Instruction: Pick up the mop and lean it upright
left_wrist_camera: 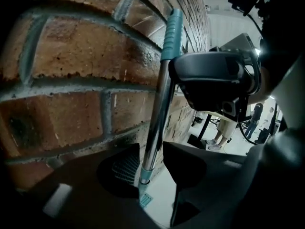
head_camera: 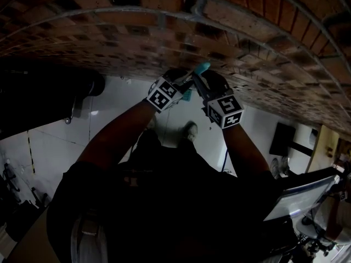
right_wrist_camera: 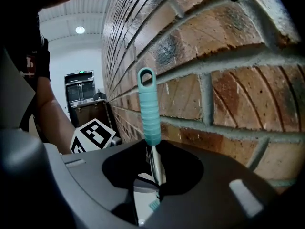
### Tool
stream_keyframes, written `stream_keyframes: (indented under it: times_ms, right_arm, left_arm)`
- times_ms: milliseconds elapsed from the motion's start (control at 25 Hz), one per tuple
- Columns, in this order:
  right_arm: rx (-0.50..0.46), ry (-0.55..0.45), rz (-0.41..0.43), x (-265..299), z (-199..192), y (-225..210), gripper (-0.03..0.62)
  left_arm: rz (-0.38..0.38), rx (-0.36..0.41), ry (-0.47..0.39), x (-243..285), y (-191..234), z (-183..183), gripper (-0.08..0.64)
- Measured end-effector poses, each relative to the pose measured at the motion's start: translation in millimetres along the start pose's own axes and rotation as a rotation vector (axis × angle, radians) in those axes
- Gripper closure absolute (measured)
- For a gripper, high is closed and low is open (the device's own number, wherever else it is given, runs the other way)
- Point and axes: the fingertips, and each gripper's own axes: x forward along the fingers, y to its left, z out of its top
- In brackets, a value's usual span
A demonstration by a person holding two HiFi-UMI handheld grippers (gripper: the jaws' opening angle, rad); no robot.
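The mop stands upright against the brick wall [head_camera: 164, 26]. Its teal grip [head_camera: 202, 67] tops a shiny metal pole [left_wrist_camera: 159, 113], and the teal mop head [left_wrist_camera: 145, 199] rests on the floor far below. My left gripper [left_wrist_camera: 152, 151] is open around the pole, which lies beside one ribbed pad with a gap on the other side. My right gripper [right_wrist_camera: 155, 175] sits higher, just under the teal grip [right_wrist_camera: 149, 111], with its jaws shut on the pole. In the head view both grippers, left [head_camera: 186, 86] and right [head_camera: 200, 84], meet at the handle top.
The brick wall [left_wrist_camera: 71, 80] is right behind the handle. White floor [head_camera: 109, 114] lies below, with a dark bulky object [head_camera: 49, 97] at the left, a screen [head_camera: 299, 199] at the lower right and a dark cabinet [right_wrist_camera: 78, 87] along the wall. People stand in the distance [left_wrist_camera: 221, 128].
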Motion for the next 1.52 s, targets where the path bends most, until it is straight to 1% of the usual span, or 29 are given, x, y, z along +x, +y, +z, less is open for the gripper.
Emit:
stream_keyframes:
  times_ms: [80, 160, 240, 480, 680, 920, 1280, 1520]
  right_arm:
    - [0.002, 0.014, 0.017, -3.1, -5.5, 4.9, 0.483]
    - [-0.009, 0.004, 0.025, -6.0, -3.5, 9.2, 0.483]
    - [-0.023, -0.013, 0.026, -9.7, 2.1, 11.8, 0.483]
    - [-0.040, -0.040, 0.041, -24.4, 15.7, 16.9, 0.485]
    - [-0.074, -0.066, 0.080, -35.5, 34.7, 35.2, 0.485]
    - [-0.082, -0.109, 0.096, -52.3, 70.8, 44.4, 0.486]
    - [-0.076, -0.160, 0.113, -78.1, 126.8, 51.5, 0.488]
    - [-0.113, -0.175, 0.124, -92.8, 164.7, 66.0, 0.488]
  left_arm:
    - [-0.001, 0.004, -0.001, 0.2, -2.5, -1.5, 0.430]
    - [-0.002, 0.024, -0.003, -0.7, -7.6, -1.9, 0.439]
    - [-0.006, 0.048, -0.005, -1.9, -13.6, -1.7, 0.453]
    - [-0.033, 0.097, -0.032, -7.0, -26.4, 10.7, 0.453]
    - [-0.041, 0.152, -0.053, -14.2, -35.9, 22.9, 0.454]
    - [-0.062, 0.195, -0.100, -38.2, -46.8, 55.9, 0.460]
    - [-0.063, 0.197, -0.131, -76.6, -52.6, 113.7, 0.462]
    - [-0.058, 0.212, -0.143, -101.3, -56.4, 149.0, 0.462]
